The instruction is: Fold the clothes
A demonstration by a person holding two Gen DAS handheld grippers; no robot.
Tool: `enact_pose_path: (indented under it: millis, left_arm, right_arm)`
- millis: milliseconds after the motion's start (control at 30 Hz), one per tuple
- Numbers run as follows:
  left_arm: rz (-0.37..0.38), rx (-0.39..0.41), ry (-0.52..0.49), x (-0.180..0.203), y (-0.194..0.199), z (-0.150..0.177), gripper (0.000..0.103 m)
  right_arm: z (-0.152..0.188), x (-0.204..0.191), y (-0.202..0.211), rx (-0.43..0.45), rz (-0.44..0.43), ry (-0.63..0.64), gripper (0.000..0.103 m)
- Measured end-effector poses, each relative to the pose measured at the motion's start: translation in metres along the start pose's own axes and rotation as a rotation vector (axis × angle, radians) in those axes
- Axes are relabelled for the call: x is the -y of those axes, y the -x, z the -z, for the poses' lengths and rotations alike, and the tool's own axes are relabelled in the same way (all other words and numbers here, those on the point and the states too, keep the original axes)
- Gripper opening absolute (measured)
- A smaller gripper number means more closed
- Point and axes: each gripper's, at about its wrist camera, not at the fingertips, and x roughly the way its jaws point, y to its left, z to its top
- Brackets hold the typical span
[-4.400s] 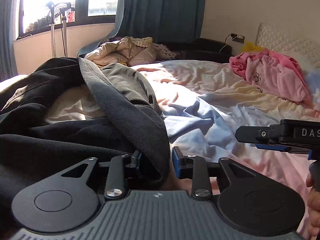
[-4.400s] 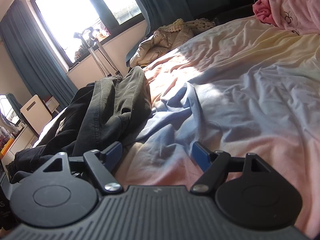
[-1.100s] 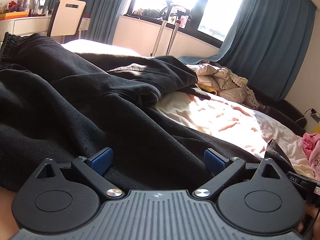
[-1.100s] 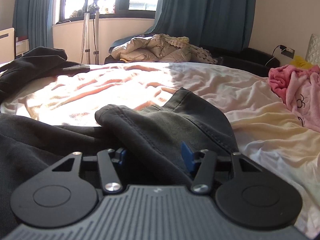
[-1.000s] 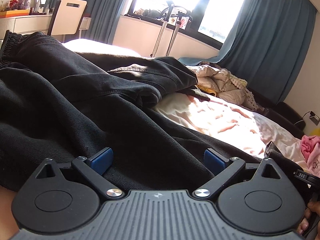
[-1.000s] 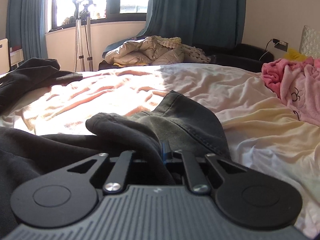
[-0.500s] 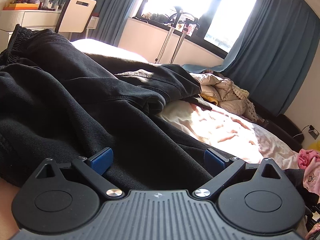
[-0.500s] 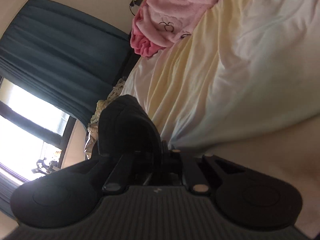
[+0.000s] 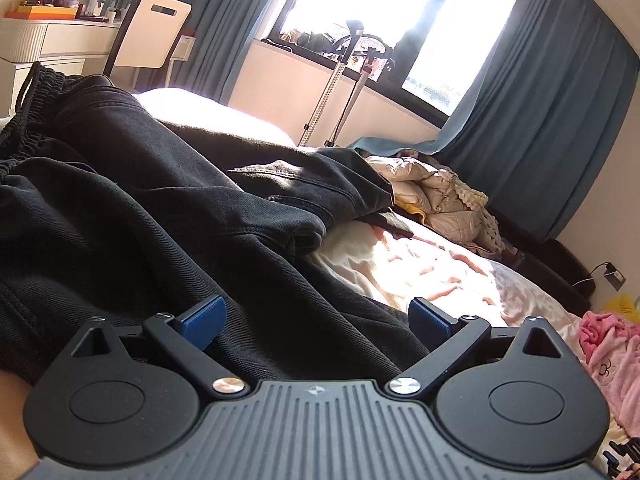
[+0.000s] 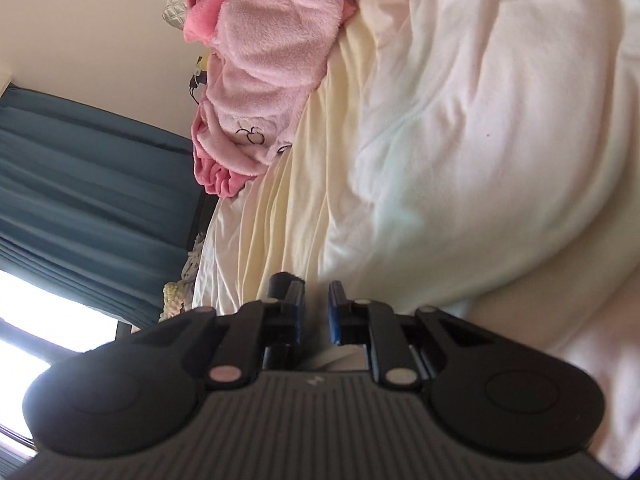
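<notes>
On the bed [image 9: 440,268], a pair of black trousers [image 9: 160,220] lies spread and rumpled across the near side, its gathered waistband at the far left of the left wrist view and one leg doubled over itself toward the middle. The left gripper [image 9: 316,314] sits low over this dark cloth with its blue-padded fingers [image 9: 202,316] spread wide; the fabric lies between and beneath them, and nothing is clamped. Sunlit pale sheet shows beyond the trousers. A beige padded jacket [image 9: 436,200] is heaped farther back by the teal curtains [image 9: 540,120]. A white chair [image 9: 150,32] stands by a dresser at the left, and a metal stand [image 9: 340,92] rises in front of the bright window.

The right wrist view is rolled hard to one side. The right gripper [image 10: 315,312] has its fingers drawn close together with a narrow gap left between the blue pads; pale sheet shows through that gap, and no dark cloth is seen in it. A small dark shape sits just behind the left finger tip, possibly part of the tool, though the view is too tight to tell. A pink fleece garment [image 10: 264,68] lies bunched on the cream sheet beyond.
</notes>
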Motion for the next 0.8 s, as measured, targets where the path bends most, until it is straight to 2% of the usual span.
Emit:
enact_pose_path:
  millis: [133, 233, 300, 333, 433, 533, 667, 800]
  left_arm:
    - [0.09, -0.111, 0.285, -0.045, 0.014, -0.03, 0.098]
    - [0.081, -0.14, 0.434, -0.077, 0.035, -0.048, 0.098]
    - [0.052, -0.154, 0.518, -0.1, 0.054, -0.058, 0.098]
    - [0.039, -0.173, 0.558, -0.111, 0.062, -0.06, 0.098]
    - [0.023, -0.283, 0.708, -0.145, 0.072, -0.051, 0.098]
    - [-0.008, -0.347, 0.856, -0.172, 0.081, -0.032, 0.098]
    - [-0.005, -0.341, 0.922, -0.188, 0.083, -0.022, 0.098]
    - [-0.075, -0.337, 0.908, -0.192, 0.061, -0.028, 0.098]
  right_arm:
    - [-0.016, -0.007, 0.028, -0.062, 0.035, 0.057, 0.016]
    - [-0.015, -0.03, 0.045, -0.159, 0.0, 0.232, 0.019]
    - [-0.006, -0.043, 0.056, -0.214, -0.027, 0.335, 0.03]
    - [-0.001, -0.047, 0.062, -0.24, -0.042, 0.361, 0.031]
    - [0.015, -0.05, 0.076, -0.319, -0.084, 0.353, 0.032]
    - [0.026, -0.048, 0.086, -0.361, -0.105, 0.29, 0.033]
    - [0.026, -0.04, 0.094, -0.375, -0.117, 0.228, 0.034]
    - [0.02, -0.03, 0.089, -0.381, -0.09, 0.168, 0.036]
